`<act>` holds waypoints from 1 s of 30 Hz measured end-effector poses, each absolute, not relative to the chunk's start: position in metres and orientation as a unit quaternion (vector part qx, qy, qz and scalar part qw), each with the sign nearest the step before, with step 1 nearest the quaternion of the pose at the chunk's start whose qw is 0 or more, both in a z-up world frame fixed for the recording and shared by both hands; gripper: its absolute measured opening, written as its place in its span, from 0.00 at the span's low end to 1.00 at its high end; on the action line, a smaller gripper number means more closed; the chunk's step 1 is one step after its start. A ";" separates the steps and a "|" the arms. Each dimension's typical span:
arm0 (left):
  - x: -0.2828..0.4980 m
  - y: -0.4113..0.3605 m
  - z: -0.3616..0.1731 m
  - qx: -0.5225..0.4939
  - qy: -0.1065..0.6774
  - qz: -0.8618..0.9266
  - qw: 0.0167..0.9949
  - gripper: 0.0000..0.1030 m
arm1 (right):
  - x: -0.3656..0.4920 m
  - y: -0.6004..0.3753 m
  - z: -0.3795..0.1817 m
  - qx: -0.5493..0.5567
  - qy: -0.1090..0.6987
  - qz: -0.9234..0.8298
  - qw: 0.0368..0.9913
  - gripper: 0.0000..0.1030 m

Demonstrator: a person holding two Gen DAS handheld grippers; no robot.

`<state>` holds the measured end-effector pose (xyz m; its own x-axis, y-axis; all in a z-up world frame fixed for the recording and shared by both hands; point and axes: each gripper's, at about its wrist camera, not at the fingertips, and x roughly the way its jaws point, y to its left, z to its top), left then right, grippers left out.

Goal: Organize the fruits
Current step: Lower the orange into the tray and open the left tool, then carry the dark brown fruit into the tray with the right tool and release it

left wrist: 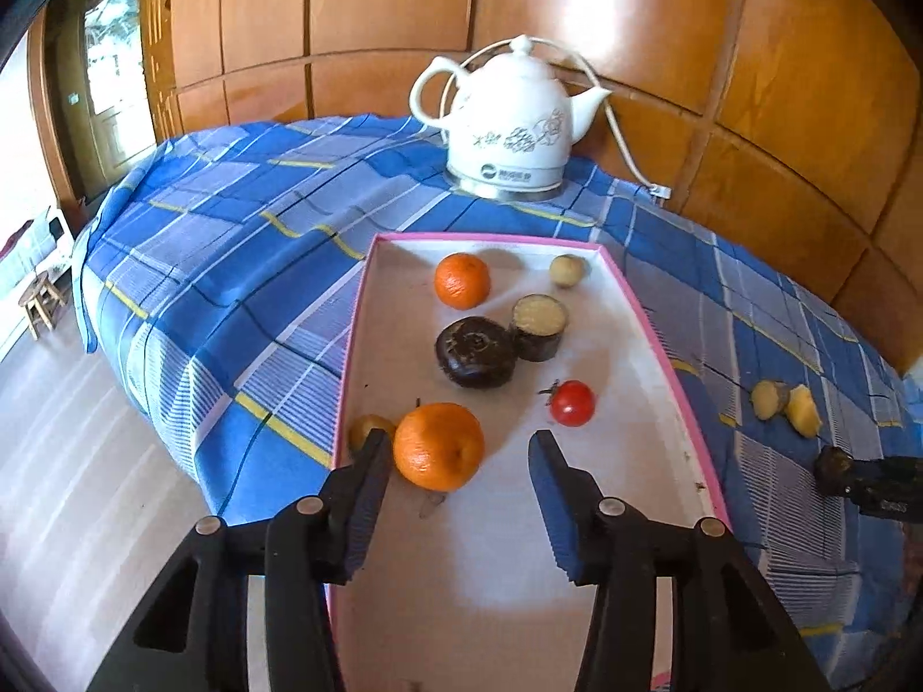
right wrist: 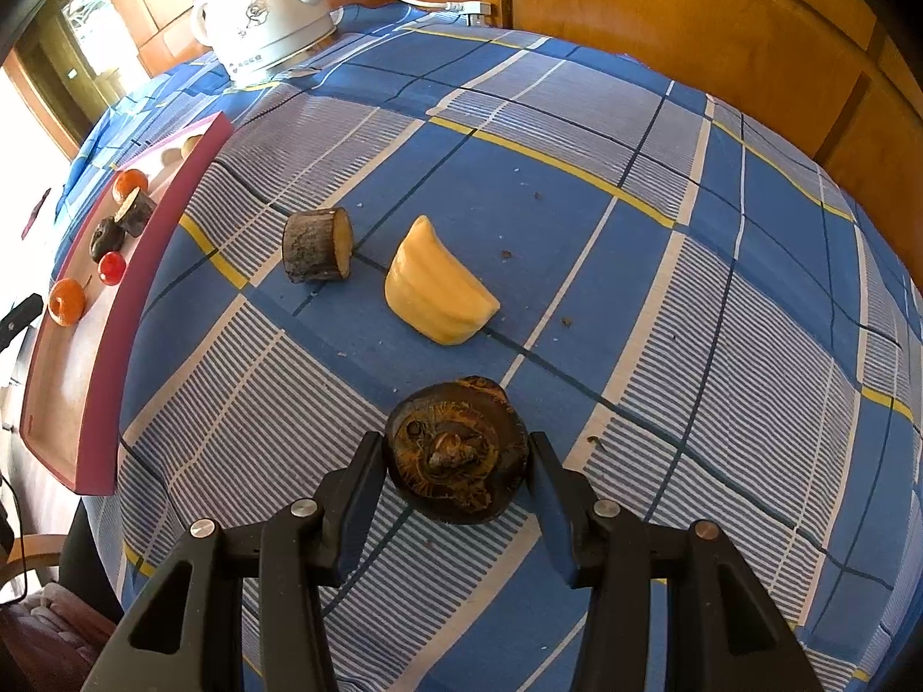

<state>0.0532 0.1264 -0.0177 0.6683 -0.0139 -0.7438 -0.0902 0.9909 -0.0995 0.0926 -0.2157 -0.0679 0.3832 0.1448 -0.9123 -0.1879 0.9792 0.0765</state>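
The right tongs (right wrist: 456, 461) clasped the dark fruit (right wrist: 456, 455), tray (right wrist: 98, 380) lying leftward; the left tongs (left wrist: 458, 461) gaped unladen.

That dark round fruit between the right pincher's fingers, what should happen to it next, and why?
Probably squeeze the right gripper shut on the dark round fruit, then lift. The fruit lies on the tablecloth between the fingers, which sit close on both sides but don't clearly clamp it. Other fruits already lie in the pink-rimmed tray, so it likely belongs there.

Glossy ceramic kettle (left wrist: 507, 115); matt plaid cloth (right wrist: 577, 230); varnished wood wall (left wrist: 577, 11)
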 end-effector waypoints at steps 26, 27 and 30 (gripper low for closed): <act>0.046 0.110 -0.009 -0.044 0.391 0.002 0.919 0.49 | 0.090 -0.211 -0.070 -0.042 0.542 0.105 0.833 0.48; 0.046 0.113 -0.009 -0.047 0.390 0.005 0.920 0.49 | 0.090 -0.210 -0.070 -0.043 0.543 0.105 0.832 0.48; 0.047 0.124 -0.006 -0.056 0.384 0.015 0.922 0.49 | 0.088 -0.207 -0.059 -0.040 0.533 0.110 0.838 0.48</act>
